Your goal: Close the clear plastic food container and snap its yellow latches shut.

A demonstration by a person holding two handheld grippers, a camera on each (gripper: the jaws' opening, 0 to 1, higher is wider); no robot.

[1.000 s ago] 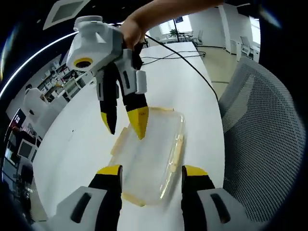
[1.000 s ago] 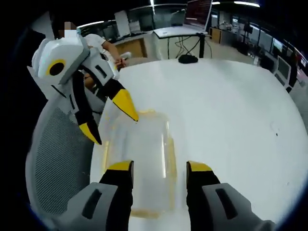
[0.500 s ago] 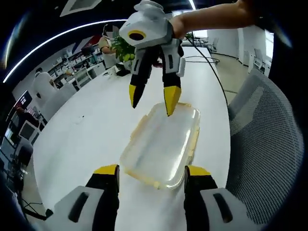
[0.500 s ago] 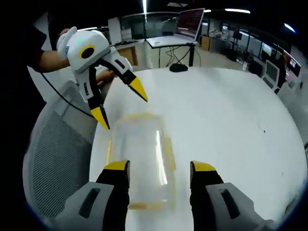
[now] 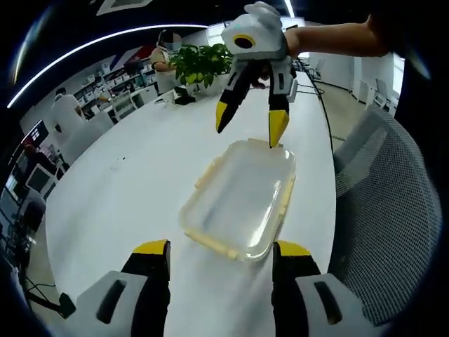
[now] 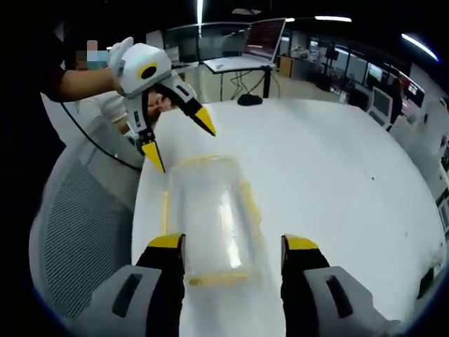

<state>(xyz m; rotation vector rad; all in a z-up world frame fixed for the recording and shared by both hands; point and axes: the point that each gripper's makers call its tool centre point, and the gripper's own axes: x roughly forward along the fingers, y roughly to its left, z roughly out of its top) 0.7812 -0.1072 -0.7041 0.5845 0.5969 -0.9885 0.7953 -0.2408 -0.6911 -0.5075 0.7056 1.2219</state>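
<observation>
The white table (image 5: pixel 126 189) carried the work, and everything else is placed from it: the clear plastic food container (image 5: pixel 238 200) lay flat on the table's top close to one curved edge, with a grey mesh chair (image 5: pixel 393 210) just off that edge and a leafy green plant (image 5: pixel 200 63) standing at the table's far end.

By the look of it the first half of the task was done. The lid sat down on the base all round, with no corner visibly lifted, so the container judged closed. Whether the yellow latches (image 6: pixel 251 203) were snapped was harder to say: they ran as pale yellow strips along the long sides and the near short end, and some seemed to stand slightly out from the wall, which suggested that pressing them home was what remained. The pictures were too soft to settle each latch.

The container itself was a shallow rounded rectangle, clear enough for the table to show through, with a bright streak of glare along the lid.

The right gripper (image 5: pixel 247 130) hung above the container's far short end, jaws well apart and holding nothing, one yellow tip just over the rim. The left gripper (image 6: pixel 179 137) hovered over the opposite end, toward the table's chair-side edge, its jaws likewise spread and empty. Neither appeared to touch the container
</observation>
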